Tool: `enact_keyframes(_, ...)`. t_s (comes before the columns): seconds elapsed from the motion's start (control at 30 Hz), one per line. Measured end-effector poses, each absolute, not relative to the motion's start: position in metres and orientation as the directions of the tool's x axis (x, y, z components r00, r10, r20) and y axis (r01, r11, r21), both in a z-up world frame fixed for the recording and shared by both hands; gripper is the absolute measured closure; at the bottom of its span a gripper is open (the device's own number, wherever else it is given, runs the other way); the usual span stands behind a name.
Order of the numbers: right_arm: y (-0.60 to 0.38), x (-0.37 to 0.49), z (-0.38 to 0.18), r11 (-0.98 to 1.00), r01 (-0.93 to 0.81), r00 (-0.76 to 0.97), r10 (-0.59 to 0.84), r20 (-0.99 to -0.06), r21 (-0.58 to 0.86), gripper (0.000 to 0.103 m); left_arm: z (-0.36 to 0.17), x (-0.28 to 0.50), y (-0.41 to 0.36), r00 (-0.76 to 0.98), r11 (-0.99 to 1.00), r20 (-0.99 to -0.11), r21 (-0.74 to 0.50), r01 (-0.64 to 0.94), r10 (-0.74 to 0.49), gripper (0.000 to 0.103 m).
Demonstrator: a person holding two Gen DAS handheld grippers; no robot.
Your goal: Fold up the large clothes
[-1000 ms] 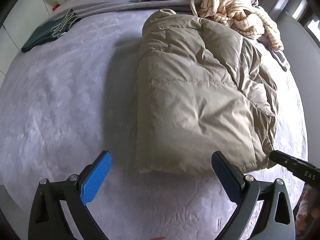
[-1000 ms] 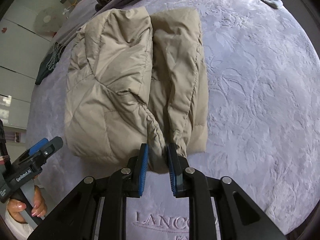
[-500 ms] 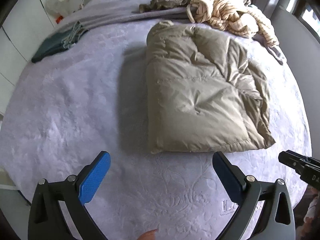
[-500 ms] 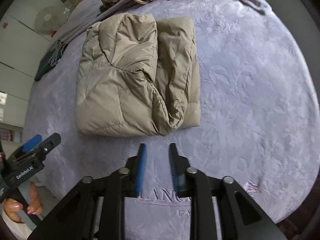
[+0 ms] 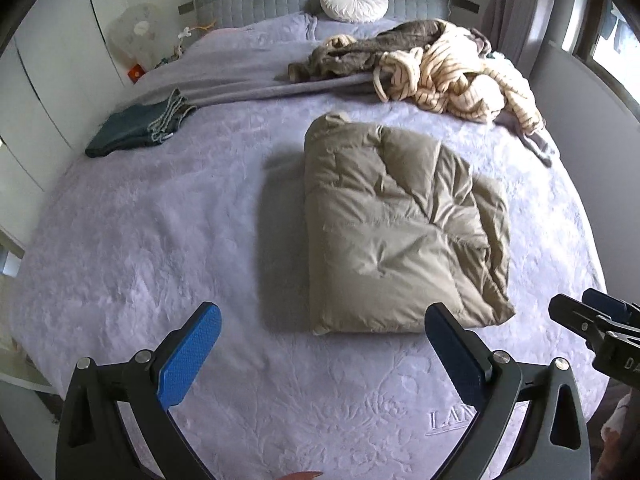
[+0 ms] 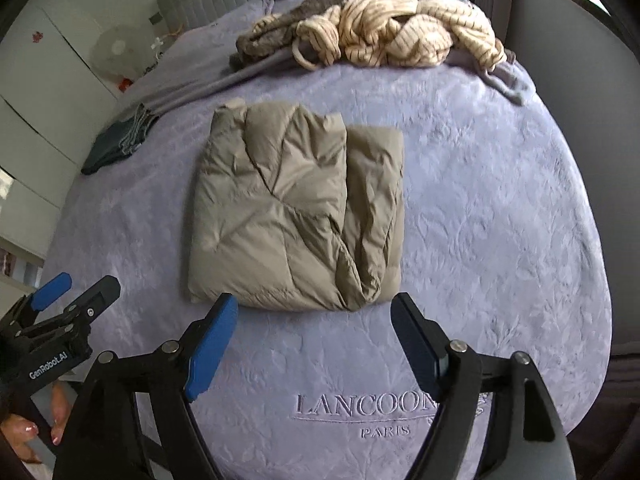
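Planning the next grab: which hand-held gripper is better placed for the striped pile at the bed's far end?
Right, marginally. The striped pile lies on the right hand-held gripper side; its jaws are opening, empty. The left hand-held gripper sits further left.

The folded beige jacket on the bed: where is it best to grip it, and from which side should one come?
Probably the near hem of the beige jacket, approached from the bed's foot: that edge faces both grippers, and its layers stack into a pinchable lip. The right gripper, jaws opening and empty, hangs just before it.

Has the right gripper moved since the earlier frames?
Yes. The right gripper, jaws opening and empty, has let go of the tan jacket and backed off toward the LANCOON lettering.
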State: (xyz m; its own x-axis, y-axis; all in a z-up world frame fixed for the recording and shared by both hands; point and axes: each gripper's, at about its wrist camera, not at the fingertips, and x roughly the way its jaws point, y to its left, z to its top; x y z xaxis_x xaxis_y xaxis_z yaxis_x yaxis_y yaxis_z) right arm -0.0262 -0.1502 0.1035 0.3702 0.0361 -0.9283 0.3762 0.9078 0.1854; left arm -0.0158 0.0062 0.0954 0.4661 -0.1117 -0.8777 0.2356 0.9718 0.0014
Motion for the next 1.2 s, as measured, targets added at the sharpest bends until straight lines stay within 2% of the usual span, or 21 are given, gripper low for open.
enact_keyframes(0.57,-0.151,-0.017,0.152,0.923,0.379,0.468,-0.127,-0.875,0.069,0.02,0.133,-0.016,0.016,0.516,0.982,-0.85,-0.006,0.189,-0.105,0.001)
enact_keyframes(1.2,-0.145,-0.011,0.165,0.926,0.375,0.481,-0.147,-0.864,0.052,0.02,0.145,-0.016,0.017,0.544,0.985,-0.834,-0.001,0.175,-0.097,0.001)
